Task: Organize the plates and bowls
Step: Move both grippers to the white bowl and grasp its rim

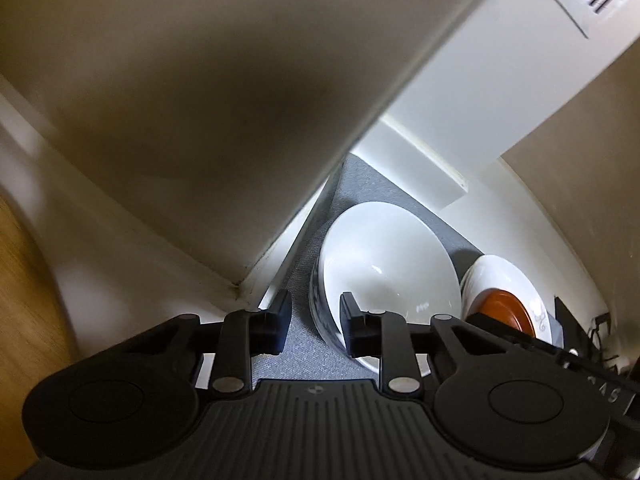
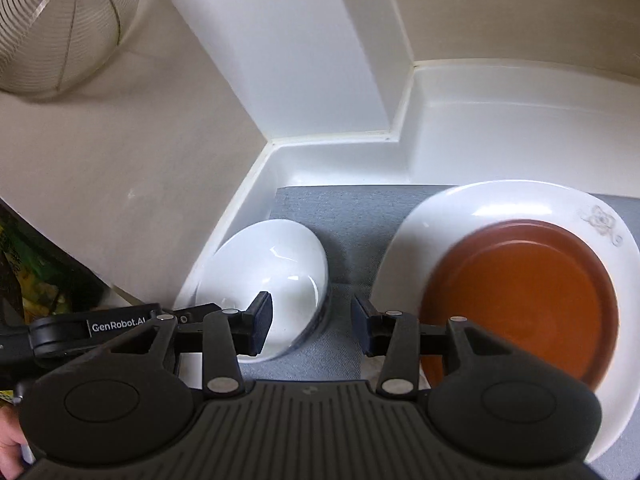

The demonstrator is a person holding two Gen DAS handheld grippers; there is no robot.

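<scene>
left gripper: jaws parted, empty | white bowl: on grey mat, rim just right of gap | right gripper: parted, empty, between bowl and brown plate | nearer bowl: left

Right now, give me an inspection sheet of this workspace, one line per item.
Surface: grey mat lining a white tray-like base.
Job's things: white bowl on the mat; orange plate sits on a white plate beside it, apart from the bowl.
Clutter: wire strainer up on the counter.
Claws: left claw open, empty, one finger over the bowl; right claw open, empty, above the gap between bowl and plates.
Cables: nothing seen.
Surroundings: white cabinet walls; hand at the frame edge.
</scene>
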